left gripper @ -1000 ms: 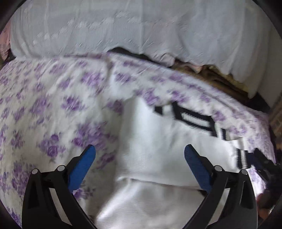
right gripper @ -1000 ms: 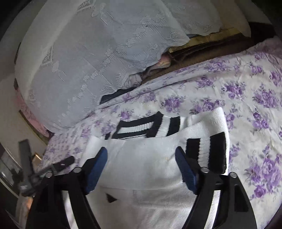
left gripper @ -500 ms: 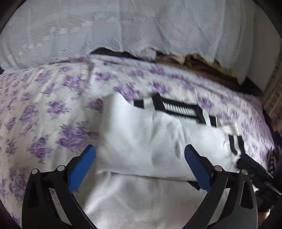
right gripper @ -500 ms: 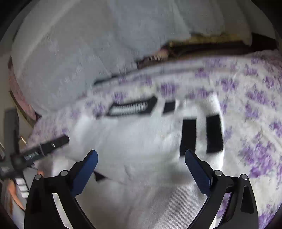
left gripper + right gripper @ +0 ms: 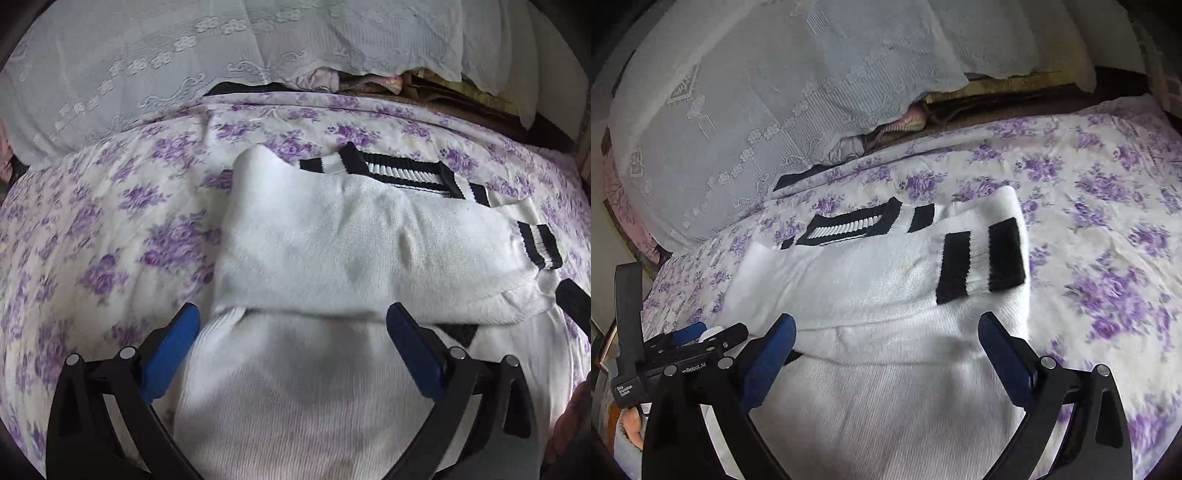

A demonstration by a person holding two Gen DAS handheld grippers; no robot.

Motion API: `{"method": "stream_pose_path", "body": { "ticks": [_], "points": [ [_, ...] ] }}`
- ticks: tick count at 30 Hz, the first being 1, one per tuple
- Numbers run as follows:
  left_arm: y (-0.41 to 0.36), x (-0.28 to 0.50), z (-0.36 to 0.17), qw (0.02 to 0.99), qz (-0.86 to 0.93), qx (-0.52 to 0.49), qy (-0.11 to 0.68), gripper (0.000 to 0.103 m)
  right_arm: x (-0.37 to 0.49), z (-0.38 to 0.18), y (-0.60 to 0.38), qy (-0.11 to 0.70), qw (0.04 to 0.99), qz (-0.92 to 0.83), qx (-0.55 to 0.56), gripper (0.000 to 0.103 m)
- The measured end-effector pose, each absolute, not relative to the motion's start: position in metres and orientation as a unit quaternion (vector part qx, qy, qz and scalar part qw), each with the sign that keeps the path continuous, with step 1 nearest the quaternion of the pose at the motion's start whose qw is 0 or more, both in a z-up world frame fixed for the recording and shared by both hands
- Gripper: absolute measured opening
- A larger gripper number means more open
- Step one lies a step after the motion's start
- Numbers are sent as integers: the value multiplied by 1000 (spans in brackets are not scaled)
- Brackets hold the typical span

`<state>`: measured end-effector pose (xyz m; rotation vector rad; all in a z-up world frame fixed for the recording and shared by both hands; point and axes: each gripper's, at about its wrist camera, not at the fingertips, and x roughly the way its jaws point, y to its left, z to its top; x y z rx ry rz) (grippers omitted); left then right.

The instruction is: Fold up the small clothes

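Observation:
A white knit sweater (image 5: 332,258) with black-and-white striped collar and cuffs lies on the flowered bed, its sleeves folded across the chest. In the right wrist view the same sweater (image 5: 871,295) shows a sleeve cuff with two black bands (image 5: 982,258) on top. My left gripper (image 5: 293,325) hovers open over the sweater's lower body, nothing between its blue pads. My right gripper (image 5: 886,332) is wide open over the sweater's near right part, holding nothing. The left gripper (image 5: 694,343) shows at the left edge of the right wrist view.
The purple-flowered bedsheet (image 5: 110,221) covers the bed around the sweater. A pile under a white lace cover (image 5: 184,55) stands along the far side, with dark clothes and folded fabric (image 5: 997,96) peeking beneath it. A hand (image 5: 631,424) shows at the lower left.
Both grippers pulled back toward the sweater's lower body, so the folded sleeves now lie farther ahead. The right gripper's jaws spread wider than a second ago.

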<state>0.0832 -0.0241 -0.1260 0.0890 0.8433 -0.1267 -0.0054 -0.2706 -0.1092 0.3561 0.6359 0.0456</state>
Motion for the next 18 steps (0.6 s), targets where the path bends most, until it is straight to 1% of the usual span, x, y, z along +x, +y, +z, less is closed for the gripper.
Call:
{"method": "stream_pose_path", "body": {
  "ticks": [6, 11, 18],
  "points": [
    [-26, 45, -125, 911, -49, 71, 404, 98, -32, -118, -270, 360, 914, 38, 183, 99],
    [-23, 18, -130, 908, -42, 86, 409, 98, -52, -120, -260, 365, 915, 51, 167, 99],
    [-9, -10, -134, 903, -37, 77, 420, 98, -74, -126, -254, 379, 912, 59, 148, 100]
  ]
}}
